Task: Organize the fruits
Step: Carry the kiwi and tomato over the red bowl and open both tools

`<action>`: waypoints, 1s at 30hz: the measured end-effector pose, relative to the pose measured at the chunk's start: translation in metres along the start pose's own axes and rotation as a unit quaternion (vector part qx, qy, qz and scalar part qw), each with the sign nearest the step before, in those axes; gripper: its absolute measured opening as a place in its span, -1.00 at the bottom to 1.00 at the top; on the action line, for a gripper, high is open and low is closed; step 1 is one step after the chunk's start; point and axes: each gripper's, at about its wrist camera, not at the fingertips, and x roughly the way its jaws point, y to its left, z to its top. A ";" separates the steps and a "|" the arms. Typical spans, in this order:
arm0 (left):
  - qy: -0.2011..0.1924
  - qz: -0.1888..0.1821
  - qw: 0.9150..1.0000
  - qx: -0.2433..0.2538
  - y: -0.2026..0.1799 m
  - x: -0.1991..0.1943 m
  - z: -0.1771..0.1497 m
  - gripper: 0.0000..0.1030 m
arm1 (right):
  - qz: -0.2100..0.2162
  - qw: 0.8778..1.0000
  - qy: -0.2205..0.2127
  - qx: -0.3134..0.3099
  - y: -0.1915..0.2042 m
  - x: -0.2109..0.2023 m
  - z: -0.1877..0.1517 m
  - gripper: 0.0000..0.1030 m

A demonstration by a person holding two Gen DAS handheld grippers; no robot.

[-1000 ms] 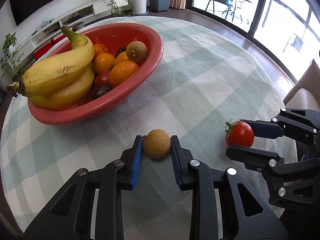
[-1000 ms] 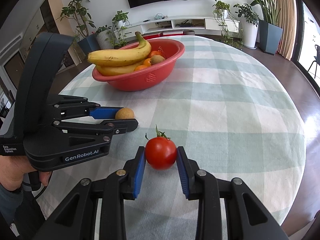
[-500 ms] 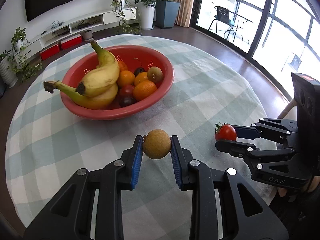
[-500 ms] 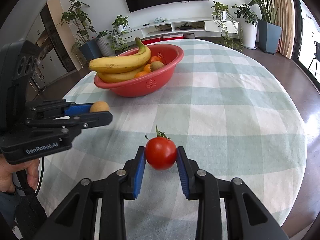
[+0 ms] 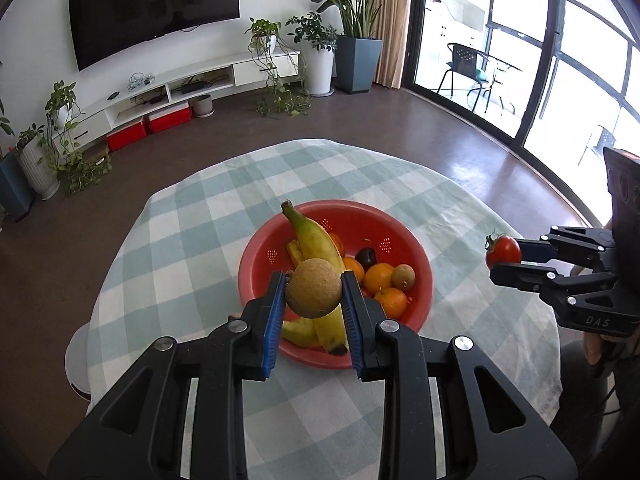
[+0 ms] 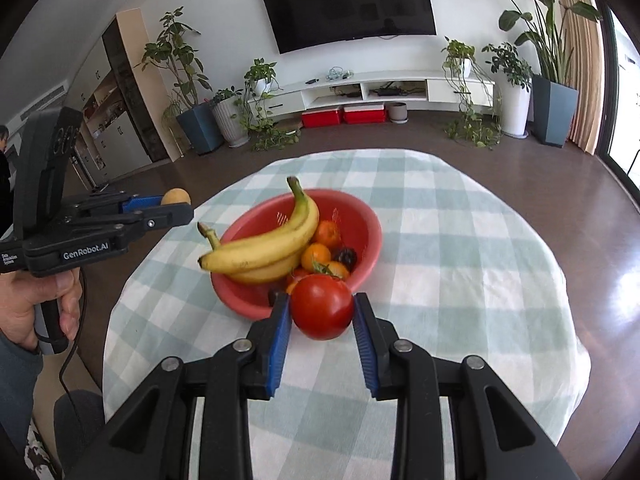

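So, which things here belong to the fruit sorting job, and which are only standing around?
Part of the job:
- brown round fruit in left gripper
- tomato in right gripper
- red bowl
- bananas, oranges inside it

Only around:
- television
- potted plants
- red boxes

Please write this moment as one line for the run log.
left gripper: shut on brown round fruit | right gripper: shut on tomato | both raised above table | red bowl: bananas, oranges
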 end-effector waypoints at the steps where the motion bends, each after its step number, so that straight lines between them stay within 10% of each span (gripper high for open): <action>1: 0.003 0.001 1.000 0.000 0.005 0.005 0.007 -0.50 | 0.002 1.000 0.003 -0.002 0.000 0.005 0.010 -0.34; 30: 0.067 0.022 0.997 0.010 0.007 0.113 -0.001 -0.46 | -0.037 0.991 0.116 -0.051 0.009 0.137 0.032 -0.34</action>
